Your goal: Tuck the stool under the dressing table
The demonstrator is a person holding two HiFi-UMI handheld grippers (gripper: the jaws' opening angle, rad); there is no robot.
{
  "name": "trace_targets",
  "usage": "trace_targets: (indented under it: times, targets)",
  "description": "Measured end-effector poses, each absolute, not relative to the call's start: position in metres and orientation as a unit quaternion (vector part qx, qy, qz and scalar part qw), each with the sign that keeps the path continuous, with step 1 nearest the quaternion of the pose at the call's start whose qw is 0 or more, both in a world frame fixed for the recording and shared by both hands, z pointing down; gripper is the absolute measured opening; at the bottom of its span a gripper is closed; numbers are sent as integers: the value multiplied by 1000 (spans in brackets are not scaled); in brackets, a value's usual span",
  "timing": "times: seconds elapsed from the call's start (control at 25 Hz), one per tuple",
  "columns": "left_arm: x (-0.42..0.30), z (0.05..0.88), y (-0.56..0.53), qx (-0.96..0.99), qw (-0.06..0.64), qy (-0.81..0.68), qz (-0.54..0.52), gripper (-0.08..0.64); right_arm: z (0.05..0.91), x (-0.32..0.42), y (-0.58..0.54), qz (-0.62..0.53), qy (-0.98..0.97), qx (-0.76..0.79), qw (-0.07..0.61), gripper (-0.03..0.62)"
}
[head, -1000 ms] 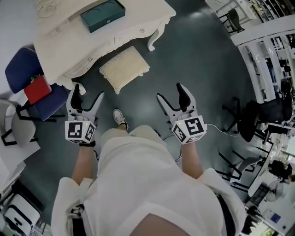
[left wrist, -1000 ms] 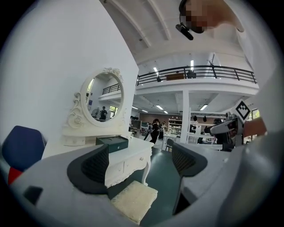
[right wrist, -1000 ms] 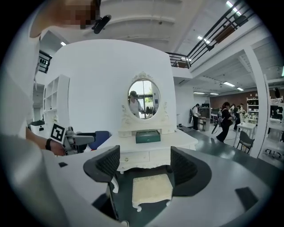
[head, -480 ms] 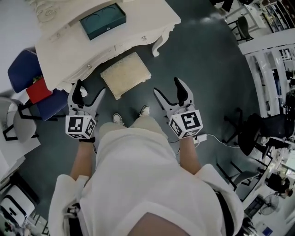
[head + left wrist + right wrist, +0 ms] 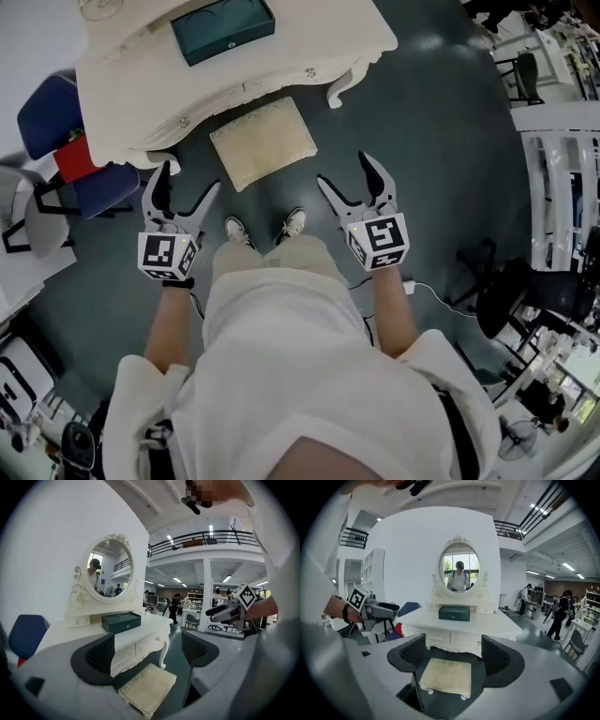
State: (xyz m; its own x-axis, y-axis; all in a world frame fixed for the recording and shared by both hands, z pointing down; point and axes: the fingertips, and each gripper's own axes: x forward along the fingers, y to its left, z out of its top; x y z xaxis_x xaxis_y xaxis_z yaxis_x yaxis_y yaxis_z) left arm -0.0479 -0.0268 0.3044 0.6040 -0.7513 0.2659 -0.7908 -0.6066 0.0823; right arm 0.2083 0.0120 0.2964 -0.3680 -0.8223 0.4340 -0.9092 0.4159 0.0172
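A cream cushioned stool (image 5: pixel 263 142) stands on the dark floor just in front of the white dressing table (image 5: pixel 131 84), its far edge at the table's front. It also shows in the left gripper view as the stool (image 5: pixel 149 688) and in the right gripper view as the stool (image 5: pixel 446 676). My left gripper (image 5: pixel 183 192) hangs open to the stool's lower left, holding nothing. Right of the stool and nearer to me, my right gripper (image 5: pixel 352 175) is open and holds nothing. Both are apart from the stool.
A green box (image 5: pixel 222 28) lies on the table, under an oval mirror (image 5: pixel 459 572). A blue chair (image 5: pixel 58 141) with a red object stands left of the table. The person's shoes (image 5: pixel 292 223) are close behind the stool. Black chairs (image 5: pixel 511 295) and white racks stand at right.
The person has stepped closer to the table; both feet now stand together behind the stool. Both open grippers have moved forward toward the stool's sides.
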Motion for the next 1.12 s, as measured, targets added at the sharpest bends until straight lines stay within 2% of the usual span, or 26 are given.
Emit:
trace_targets:
  times: [0.36, 0.52, 0.8, 1.12]
  targets:
    - [-46, 376, -36, 874, 117, -449, 146, 445, 360, 221, 1, 147, -815, 504, 246, 356]
    - [-43, 424, -45, 862, 129, -468, 150, 445, 409, 218, -16, 134, -819, 488, 269, 337]
    - [-23, 523, -41, 856, 151, -450, 203, 445, 538, 226, -31, 142, -813, 430, 366, 339]
    - [-10, 656, -26, 850, 181, -429, 246, 445, 691, 258, -47, 131, -768, 437, 450, 331]
